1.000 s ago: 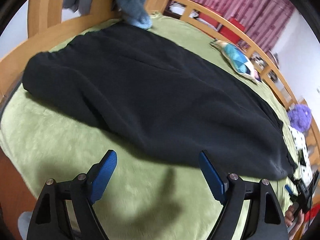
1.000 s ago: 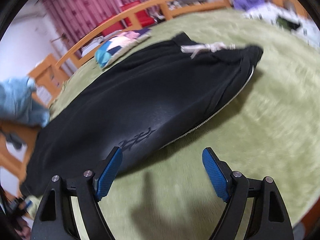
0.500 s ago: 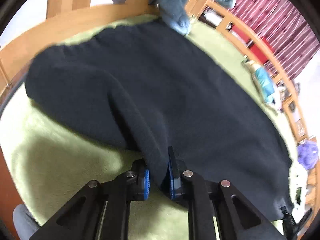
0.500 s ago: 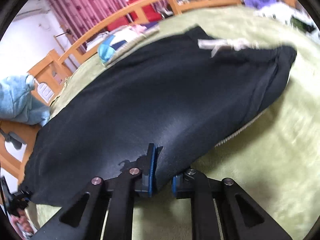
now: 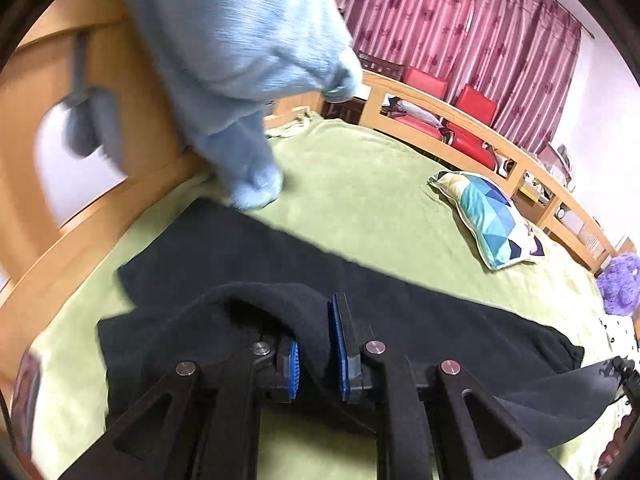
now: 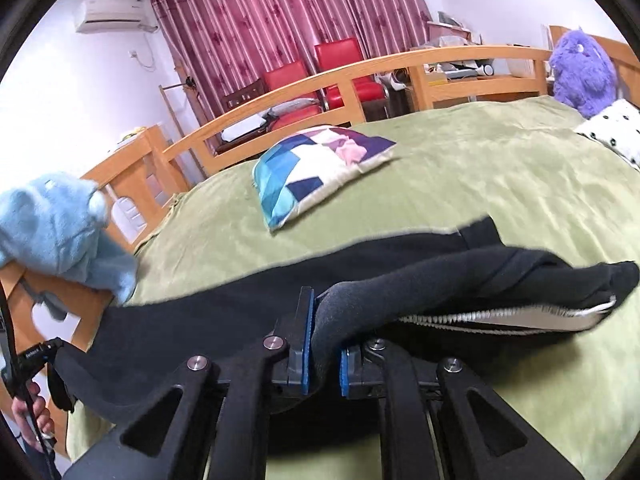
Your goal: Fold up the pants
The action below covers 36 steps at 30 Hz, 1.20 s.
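Black pants (image 5: 400, 300) lie across a green blanket (image 5: 360, 192) on a bed. My left gripper (image 5: 316, 354) is shut on a fold of the near edge of the pants and holds it lifted. My right gripper (image 6: 322, 354) is shut on the near edge of the pants (image 6: 460, 276) further along, also lifted. The fabric sags between the two grippers. A white drawstring or lining (image 6: 520, 316) shows at the waist end on the right.
A patchwork pillow (image 5: 488, 220) (image 6: 316, 168) lies on the blanket beyond the pants. A light blue plush toy (image 5: 240, 60) (image 6: 60, 232) hangs at the wooden bed rail (image 5: 480, 120). A purple plush (image 6: 580, 72) and a dotted cushion (image 6: 612, 128) sit at the far right.
Both grippers went from open above the blanket to shut on the near edge of the pants, then lifted it up and toward the far side.
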Each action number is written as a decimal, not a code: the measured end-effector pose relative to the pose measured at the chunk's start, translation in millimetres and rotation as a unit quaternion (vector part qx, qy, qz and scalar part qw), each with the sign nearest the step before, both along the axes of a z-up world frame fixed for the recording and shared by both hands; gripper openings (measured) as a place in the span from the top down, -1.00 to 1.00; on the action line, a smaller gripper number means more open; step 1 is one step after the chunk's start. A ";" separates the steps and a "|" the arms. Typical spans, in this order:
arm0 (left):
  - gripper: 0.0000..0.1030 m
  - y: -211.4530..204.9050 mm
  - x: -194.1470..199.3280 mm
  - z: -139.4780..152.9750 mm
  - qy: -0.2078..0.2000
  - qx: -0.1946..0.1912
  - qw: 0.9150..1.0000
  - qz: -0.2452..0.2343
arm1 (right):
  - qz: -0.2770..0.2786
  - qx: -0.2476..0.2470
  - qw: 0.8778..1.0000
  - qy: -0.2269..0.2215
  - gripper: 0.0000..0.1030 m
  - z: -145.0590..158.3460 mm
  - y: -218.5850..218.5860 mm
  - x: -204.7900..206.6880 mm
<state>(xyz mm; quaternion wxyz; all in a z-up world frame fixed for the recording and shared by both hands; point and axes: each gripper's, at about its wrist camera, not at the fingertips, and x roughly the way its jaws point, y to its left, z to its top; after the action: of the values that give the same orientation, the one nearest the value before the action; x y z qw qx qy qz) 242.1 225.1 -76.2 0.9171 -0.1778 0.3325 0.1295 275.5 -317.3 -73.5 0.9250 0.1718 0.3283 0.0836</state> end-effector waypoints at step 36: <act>-0.48 -48.8 -10.7 -145.2 0.089 -0.152 0.984 -0.019 | -0.057 0.102 0.984 0.138 -0.49 -155.5 -75.9 -6.1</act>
<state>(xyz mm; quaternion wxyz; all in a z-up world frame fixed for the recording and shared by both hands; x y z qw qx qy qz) 231.4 176.3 -221.4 0.8484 -0.2967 0.4319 0.0748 269.4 -393.2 -229.0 0.8517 0.2937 0.4321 0.0398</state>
